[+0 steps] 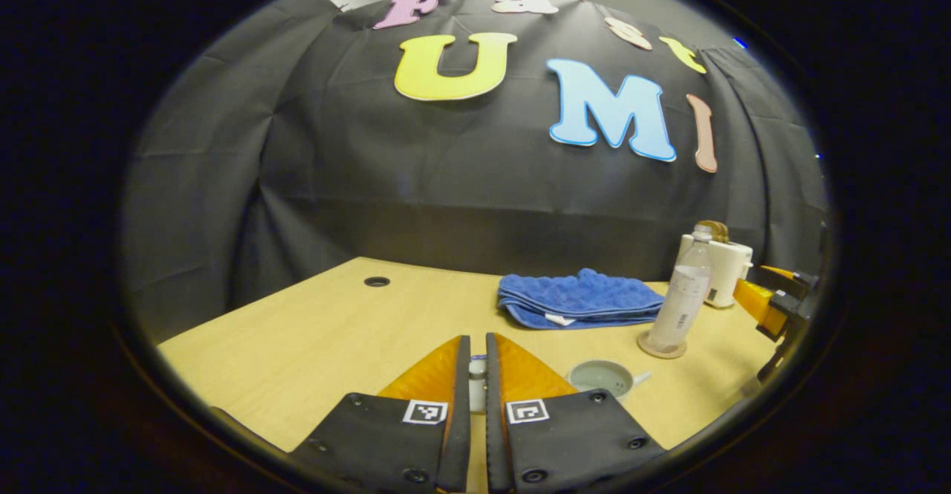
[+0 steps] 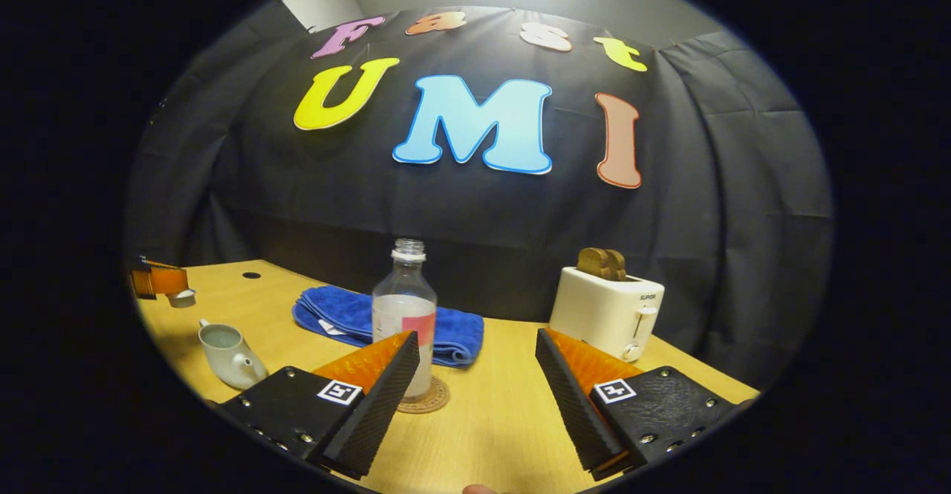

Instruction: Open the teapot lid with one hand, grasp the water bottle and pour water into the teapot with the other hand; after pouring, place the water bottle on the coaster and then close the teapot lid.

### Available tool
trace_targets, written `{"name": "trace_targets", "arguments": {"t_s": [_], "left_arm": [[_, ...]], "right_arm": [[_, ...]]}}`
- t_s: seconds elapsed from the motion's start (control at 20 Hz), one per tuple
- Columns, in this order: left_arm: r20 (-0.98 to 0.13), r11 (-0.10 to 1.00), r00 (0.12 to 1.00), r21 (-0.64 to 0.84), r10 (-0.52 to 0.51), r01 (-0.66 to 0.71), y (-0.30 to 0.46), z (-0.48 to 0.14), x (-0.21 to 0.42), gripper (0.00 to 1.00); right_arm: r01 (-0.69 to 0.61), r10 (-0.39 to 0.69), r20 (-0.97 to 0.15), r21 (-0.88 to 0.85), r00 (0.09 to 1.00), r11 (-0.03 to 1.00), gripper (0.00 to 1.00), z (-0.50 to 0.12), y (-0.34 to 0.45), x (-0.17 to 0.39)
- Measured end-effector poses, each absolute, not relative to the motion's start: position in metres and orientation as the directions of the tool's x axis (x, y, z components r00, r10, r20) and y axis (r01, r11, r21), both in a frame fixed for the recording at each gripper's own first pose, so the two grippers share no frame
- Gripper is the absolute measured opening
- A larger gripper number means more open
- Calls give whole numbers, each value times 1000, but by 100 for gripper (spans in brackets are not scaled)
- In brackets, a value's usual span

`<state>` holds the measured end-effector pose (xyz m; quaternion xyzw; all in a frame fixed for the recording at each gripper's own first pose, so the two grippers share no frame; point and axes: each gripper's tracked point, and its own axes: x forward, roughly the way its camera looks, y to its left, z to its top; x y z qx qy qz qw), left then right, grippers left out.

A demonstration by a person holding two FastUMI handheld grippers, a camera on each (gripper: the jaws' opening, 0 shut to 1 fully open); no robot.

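Left tongs (image 1: pixel 478 375) pinch the teapot lid (image 1: pixel 478 384), open teapot (image 1: pixel 603 379) at four o'clock, right tongs (image 2: pixel 475 375) gape wide and empty, water bottle (image 2: pixel 405 316) upright on coaster (image 2: pixel 425 399), counter (image 2: pixel 490 420) beneath.

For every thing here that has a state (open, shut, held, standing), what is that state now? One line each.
Teapot: lid off, open, standing on the table.
Teapot lid: held between the left claw's fingers, above the table.
Water bottle: upright on the coaster, uncapped, partly filled.
Left claw: shut on the lid.
Right claw: open, bottle not gripped.
Toaster: bread sticking up from its slots.
Blue towel: folded, lying flat.
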<state>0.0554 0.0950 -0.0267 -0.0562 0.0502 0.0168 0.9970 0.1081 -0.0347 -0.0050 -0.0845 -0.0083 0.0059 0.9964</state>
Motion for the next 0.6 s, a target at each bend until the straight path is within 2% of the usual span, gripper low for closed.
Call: {"name": "trace_targets", "arguments": {"t_s": [0.3, 0.6], "left_arm": [[-65, 996, 998, -92, -24, 18, 51, -2, 61, 14], [-90, 995, 993, -60, -81, 75, 4, -7, 66, 15]], "right_arm": [[64, -57, 43, -177, 997, 982, 98, -5, -91, 102], [122, -119, 34, -138, 992, 983, 98, -14, -136, 98]]}}
